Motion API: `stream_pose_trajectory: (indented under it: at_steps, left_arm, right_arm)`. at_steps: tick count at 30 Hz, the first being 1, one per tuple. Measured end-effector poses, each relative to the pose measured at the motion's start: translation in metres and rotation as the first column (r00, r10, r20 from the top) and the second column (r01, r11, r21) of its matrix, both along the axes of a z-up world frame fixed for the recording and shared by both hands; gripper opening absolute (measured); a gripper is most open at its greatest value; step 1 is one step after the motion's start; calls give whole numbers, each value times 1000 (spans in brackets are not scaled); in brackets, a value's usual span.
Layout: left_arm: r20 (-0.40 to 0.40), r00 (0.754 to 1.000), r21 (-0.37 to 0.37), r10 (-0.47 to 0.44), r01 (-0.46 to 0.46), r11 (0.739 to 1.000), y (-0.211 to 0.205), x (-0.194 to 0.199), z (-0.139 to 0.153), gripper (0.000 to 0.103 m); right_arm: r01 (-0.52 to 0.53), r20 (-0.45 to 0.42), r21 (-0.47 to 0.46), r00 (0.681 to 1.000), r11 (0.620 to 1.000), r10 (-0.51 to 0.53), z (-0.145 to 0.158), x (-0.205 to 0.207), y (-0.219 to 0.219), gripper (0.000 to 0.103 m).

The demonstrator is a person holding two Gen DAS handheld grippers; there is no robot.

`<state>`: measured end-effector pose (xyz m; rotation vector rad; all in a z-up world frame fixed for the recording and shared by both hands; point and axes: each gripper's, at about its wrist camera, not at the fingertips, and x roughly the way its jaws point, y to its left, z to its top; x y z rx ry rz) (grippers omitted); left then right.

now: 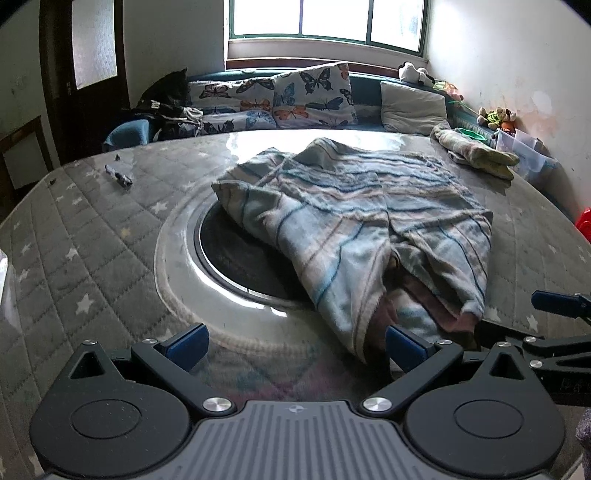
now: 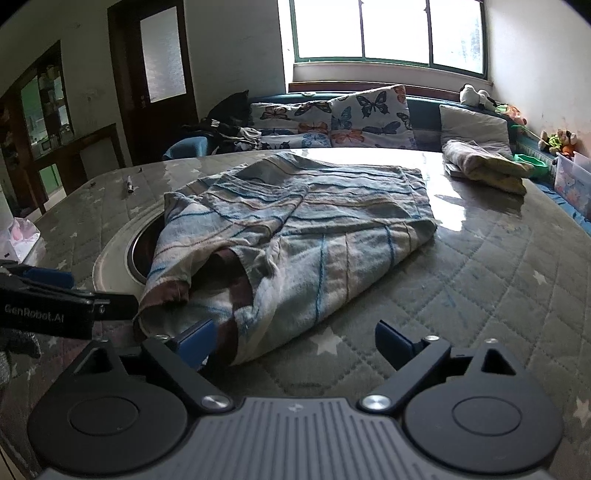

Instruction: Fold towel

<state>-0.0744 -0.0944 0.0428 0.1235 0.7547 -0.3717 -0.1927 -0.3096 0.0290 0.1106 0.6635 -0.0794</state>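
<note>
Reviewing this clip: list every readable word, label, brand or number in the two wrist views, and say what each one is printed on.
"GenRobot.AI": white print on the black body of the left gripper, seen at the left edge of the right wrist view.
Faint marks on the black arm of the right gripper, at the right edge of the left wrist view: too blurred to read.
Small round emblem on each gripper's grey ribbed housing: a symbol, no text.
Striped towel: no lettering visible.

A quilted star-print table (image 2: pixel 480 280) with a round dark inset (image 1: pixel 236 254) bears a pen (image 1: pixel 119 176) far left and a folded cloth (image 2: pixel 487 166) far right, while beyond it butterfly cushions (image 2: pixel 369 114), a grey pillow (image 1: pixel 413 107), soft toys (image 2: pixel 557 142) and a window (image 2: pixel 388 29) line the far wall.
</note>
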Motion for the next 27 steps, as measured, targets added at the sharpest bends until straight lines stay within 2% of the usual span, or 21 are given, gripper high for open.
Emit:
stream_pose_trajectory:
  at_steps: [8,14,19,23,27]
  left_arm:
    - [40,999,7,-24,24,1000,-16,26,10,103]
    - [71,995,11,-74,73,997,-37,48,15,102]
    - [92,989,1,-118,118,993,-53,67,20,96]
    - [78,983,-14,-168,170,985,-70,84,20,89]
    - [51,971,-10,-233,233,972,-92,100,11,76]
  right_arm:
    - [0,9,2,1000,1000,0,9,23,-11,88]
    - [16,-2,7,1000,1000,-16,13,49,-22,80]
    - [21,-13,12,1000,1000,-20,13,72,-32,69]
    - [49,-23,20,999,999,-49,12,85,-46,68]
    - [70,-27,28,997,997,-69,12,91,-59,67]
